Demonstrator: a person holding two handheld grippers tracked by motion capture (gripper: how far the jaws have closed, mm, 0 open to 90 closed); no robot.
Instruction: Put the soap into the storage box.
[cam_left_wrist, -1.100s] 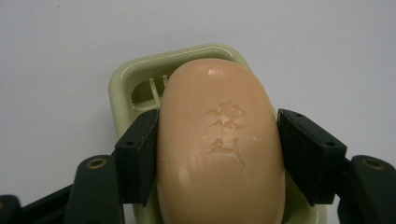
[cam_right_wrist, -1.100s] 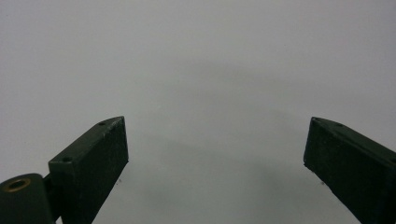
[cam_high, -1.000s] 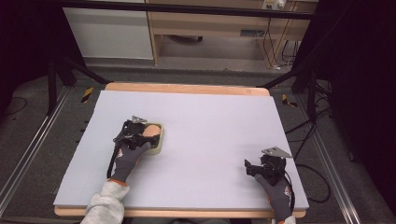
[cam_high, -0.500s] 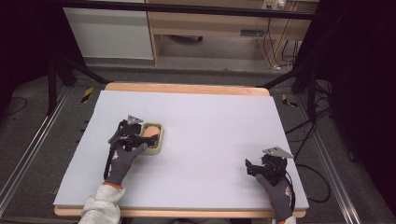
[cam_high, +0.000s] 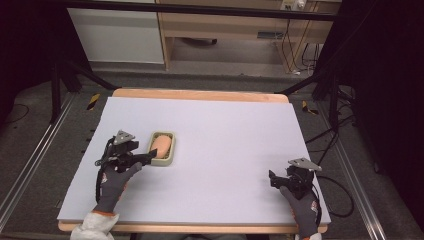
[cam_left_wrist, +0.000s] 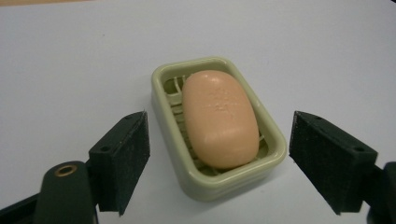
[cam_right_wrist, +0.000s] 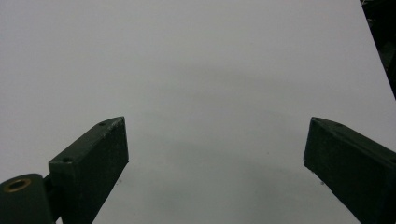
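Two grippers rest low over the pale worktop (cam_high: 215, 150), one at each near corner. The left gripper (cam_high: 142, 158) sits at the near left, and its fingers (cam_left_wrist: 123, 158) are spread wide and hold nothing. Between them, in the left gripper view, lies a pale green soap dish (cam_left_wrist: 164, 107) with a peach-coloured bar of soap (cam_left_wrist: 219, 116) lying flat inside it on the ribbed floor. The dish's near corner sits just forward of the line between the two fingertips, with clear worktop showing on either side, so neither pad touches the rim. The dish stands skewed to the fingers, its long side running away and to the left. From the high view, the soap dish (cam_high: 172, 146) lies on the left half of the worktop, just beside the left gripper's tips. The right gripper (cam_high: 272, 179) is well apart at the near right, its fingers (cam_right_wrist: 93, 163) also wide open and empty over bare worktop.
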